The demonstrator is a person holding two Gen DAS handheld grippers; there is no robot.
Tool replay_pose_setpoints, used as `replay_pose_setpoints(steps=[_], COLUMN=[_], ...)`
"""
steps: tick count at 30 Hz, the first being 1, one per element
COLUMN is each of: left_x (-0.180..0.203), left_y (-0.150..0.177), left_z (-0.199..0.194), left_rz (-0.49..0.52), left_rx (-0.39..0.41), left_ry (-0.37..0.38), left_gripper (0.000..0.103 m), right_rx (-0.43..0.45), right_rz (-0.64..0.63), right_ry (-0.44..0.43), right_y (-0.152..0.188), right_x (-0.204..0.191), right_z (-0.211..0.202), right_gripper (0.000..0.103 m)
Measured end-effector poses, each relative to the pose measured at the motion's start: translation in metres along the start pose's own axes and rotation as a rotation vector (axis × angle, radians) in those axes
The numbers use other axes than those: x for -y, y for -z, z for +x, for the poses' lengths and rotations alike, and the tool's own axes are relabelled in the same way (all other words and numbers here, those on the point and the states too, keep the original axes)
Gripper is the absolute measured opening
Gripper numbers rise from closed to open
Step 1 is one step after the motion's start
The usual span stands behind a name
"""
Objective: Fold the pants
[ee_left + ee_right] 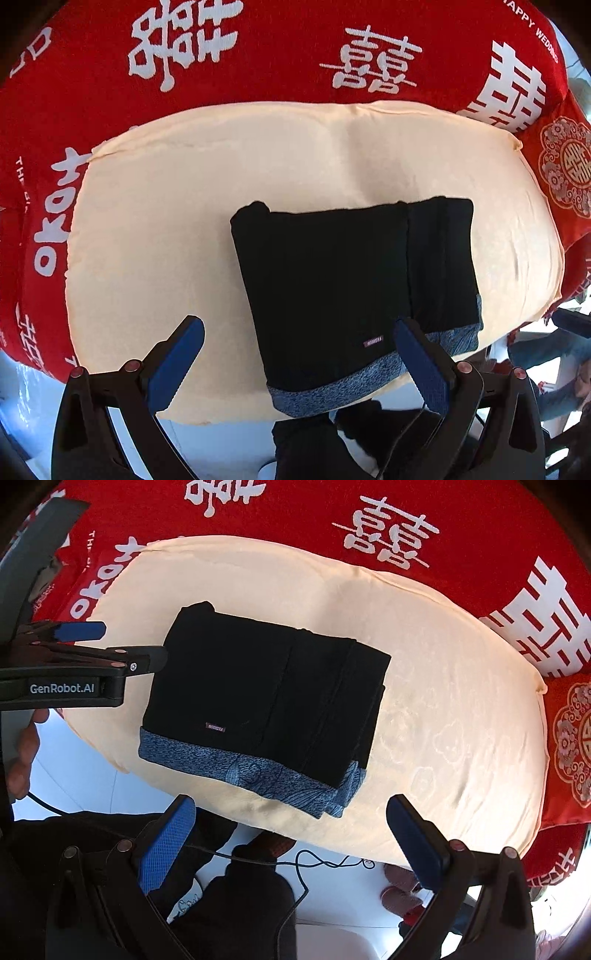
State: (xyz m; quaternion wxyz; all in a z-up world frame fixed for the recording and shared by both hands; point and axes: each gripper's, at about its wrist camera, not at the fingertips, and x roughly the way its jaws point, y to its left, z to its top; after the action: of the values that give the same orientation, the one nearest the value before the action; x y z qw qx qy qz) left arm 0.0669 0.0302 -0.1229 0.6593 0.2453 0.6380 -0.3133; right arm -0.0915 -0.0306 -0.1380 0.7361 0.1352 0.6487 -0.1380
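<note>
**A:** Where do the pants (343, 284) lie?

**B:** Folded into a compact black rectangle on a cream blanket (177, 206), which covers a red bedspread (280, 55) printed with white characters. The blue-grey waistband (240, 771) runs along the edge nearest the cameras, and a small label (215, 726) sits just above it.

**A:** And the left gripper (299, 365)?

**B:** It hangs low over the near edge of the blanket, fingers spread wide and holding nothing. Its left fingertip (184, 354) is over bare cream cloth; the right one overlaps the waistband in the left wrist view, though I cannot tell if it touches. From the right wrist view, the same tool (110, 646) reaches in level from the left, its tips just beside the pants' left edge. The person's hand (24, 760) grips it from below.

**A:** The right gripper (291, 834)?

**B:** Also spread wide and holding nothing, clear of the cloth. It points at the blanket's near edge, the pants just beyond its fingers. A thin black cable (317, 864) trails beneath it.
</note>
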Motion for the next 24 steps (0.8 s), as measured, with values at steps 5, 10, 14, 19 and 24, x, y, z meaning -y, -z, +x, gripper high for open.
replay_pose_setpoints(steps=[5, 10, 14, 19, 24], left_x=[-0.005, -0.015, -0.020, -0.011, 0.008], left_y=[0.004, 0.004, 0.005, -0.002, -0.002], left_z=[-0.001, -0.003, -0.003, -0.013, -0.022], left_rz=[0.001, -0.038, -0.103, -0.123, -0.107], left_rx=[-0.002, 0.003, -0.005, 0.033, 0.049], left_ry=[0.000, -0.016, -0.019, -0.064, -0.109], left_gripper=[0.103, 0.103, 0.103, 0.103, 0.103], right_rx=[-0.006, 0.032, -0.028, 0.073, 0.001], right_rz=[0.012, 0.028, 0.109, 0.083, -0.012], right_ry=[0.007, 0.130, 0.081, 0.031, -0.251], right_y=[0.002, -0.010, -0.012, -0.024, -0.029], right_x=[-0.006, -0.007, 0.013, 0.024, 0.023], right_z=[0.000, -0.005, 0.006, -0.008, 0.001], right_gripper=[0.103, 0.103, 0.103, 0.103, 0.103])
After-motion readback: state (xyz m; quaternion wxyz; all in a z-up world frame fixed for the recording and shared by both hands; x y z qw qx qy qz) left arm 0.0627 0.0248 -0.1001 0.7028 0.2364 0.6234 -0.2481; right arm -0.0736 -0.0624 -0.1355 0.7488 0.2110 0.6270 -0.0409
